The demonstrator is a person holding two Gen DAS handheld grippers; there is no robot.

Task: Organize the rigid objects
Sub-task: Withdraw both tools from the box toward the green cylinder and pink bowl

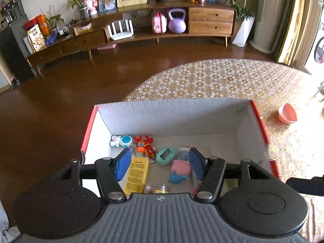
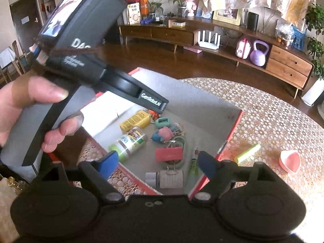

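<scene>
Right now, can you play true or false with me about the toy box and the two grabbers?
1. The yellow box lies inside the cardboard box. True.
2. The pink bowl sits inside the cardboard box. False: it sits outside on the patterned table.
3. The right gripper squeezes the clear jar. False: its jaws stand open and empty above the box.
4. The left gripper holds nothing. True.
5. The light green tube lies on the table beside the box. True.
6. The purple kettlebell stands on the table. False: it sits on the wooden shelf.
</scene>
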